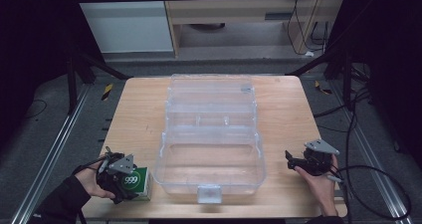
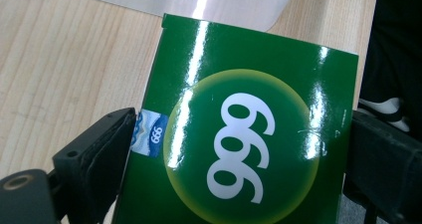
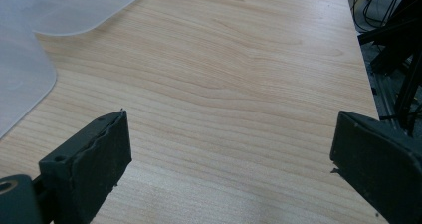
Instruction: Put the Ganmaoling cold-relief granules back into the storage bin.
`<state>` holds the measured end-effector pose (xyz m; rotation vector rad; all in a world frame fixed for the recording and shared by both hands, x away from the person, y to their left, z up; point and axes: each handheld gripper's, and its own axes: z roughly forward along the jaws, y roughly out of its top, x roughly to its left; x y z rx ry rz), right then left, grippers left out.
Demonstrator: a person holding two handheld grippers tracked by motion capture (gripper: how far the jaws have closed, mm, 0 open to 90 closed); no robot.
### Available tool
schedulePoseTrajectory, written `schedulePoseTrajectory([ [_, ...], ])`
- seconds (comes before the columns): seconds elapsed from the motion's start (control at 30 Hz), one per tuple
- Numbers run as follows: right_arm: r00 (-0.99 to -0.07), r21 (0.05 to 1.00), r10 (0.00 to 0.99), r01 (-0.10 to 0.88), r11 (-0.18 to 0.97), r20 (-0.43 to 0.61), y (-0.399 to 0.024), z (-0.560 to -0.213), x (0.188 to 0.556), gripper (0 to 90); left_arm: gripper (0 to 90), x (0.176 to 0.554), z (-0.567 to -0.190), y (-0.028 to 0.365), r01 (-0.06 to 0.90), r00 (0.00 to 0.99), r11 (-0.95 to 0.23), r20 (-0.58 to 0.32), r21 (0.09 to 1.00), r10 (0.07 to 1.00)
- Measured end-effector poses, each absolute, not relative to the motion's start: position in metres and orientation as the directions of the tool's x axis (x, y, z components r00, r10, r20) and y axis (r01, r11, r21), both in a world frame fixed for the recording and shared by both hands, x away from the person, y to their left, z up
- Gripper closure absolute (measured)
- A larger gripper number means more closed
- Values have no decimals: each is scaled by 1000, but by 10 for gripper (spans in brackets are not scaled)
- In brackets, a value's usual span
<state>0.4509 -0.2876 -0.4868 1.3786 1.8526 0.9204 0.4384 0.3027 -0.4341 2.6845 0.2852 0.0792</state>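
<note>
I take the clear plastic box [image 1: 211, 154] in the middle of the bench [image 1: 139, 114] as my landmark; it stands open, lid folded back away from me. The green carton [image 2: 239, 134] marked 999 sits on the bench just beside the box's near left corner. My left hand-held gripper [image 1: 124, 176] is down over it, one jaw on each side of the carton. In the left gripper view the jaws flank its two edges closely, but I cannot tell whether the pads press yet; I read it as a grip being taken, not made.

My right hand-held gripper [image 1: 303, 162] rests to the right of the box, near its near right corner, jaws spread wide over bare wood with nothing between them.

To do this well, I judge I should centre the carton between the pads and close squarely on its narrow sides, since the glossy card may slip or crush. Then I would lift straight up, clear the box's left wall, and set it inside. The right gripper could steady the box if it slides.
</note>
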Motion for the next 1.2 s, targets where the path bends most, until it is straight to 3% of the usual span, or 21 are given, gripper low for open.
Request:
schedulePoseTrajectory([
  [0.73,-259,822,963,529,209,-78,-287,-488,452,37,145,441,-437,295,178,981,-910,4,375,194],
  [0.93,-258,823,963,529,207,-76,-287,-488,451,39,151,438,-432,291,193,980,-919,-33,344,194],
  [1.2,-258,823,964,530,203,-72,-287,-488,451,38,150,434,-412,292,183,980,-919,15,348,200],
])
